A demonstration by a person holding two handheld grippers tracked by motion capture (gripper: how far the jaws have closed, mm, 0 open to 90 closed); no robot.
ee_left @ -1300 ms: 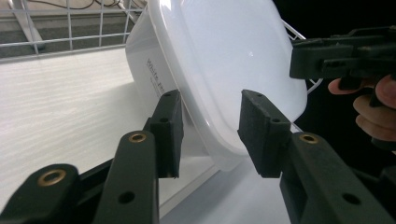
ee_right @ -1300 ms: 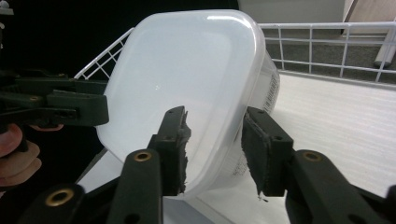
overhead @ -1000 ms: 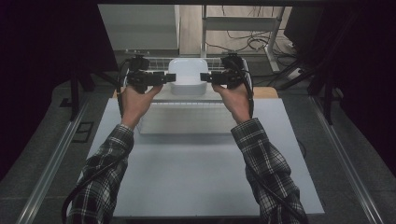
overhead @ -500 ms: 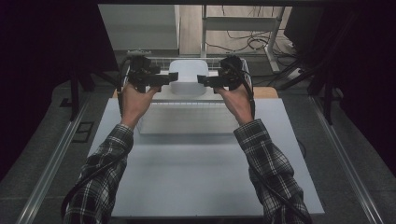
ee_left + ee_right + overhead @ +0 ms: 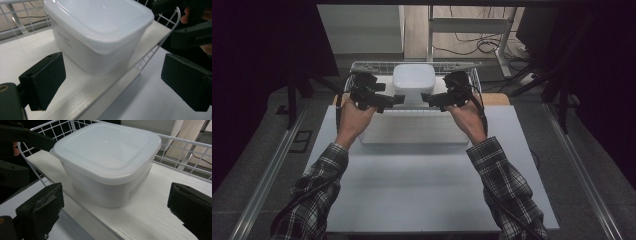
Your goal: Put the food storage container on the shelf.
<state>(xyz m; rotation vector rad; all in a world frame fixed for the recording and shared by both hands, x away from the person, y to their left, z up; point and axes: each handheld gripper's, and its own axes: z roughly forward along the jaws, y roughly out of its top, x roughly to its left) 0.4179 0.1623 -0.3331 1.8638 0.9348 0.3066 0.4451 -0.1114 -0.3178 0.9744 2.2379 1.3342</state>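
The left gripper (image 5: 398, 99) has just been opening its jaws wide, nothing between them. The square white plastic box with a lid (image 5: 413, 81) sits on the white shelf inside the wire rack (image 5: 362, 65). The right gripper (image 5: 426, 98) has also just spread, empty. The letting-go step looks done; next, both should back away without bumping the box.

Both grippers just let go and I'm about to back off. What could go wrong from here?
1. The box sits close to the shelf's front edge; a bump could tip it off.
2. The left gripper and right gripper, jaws just opened, flank the box near the wire rack; a jaw might snag it.
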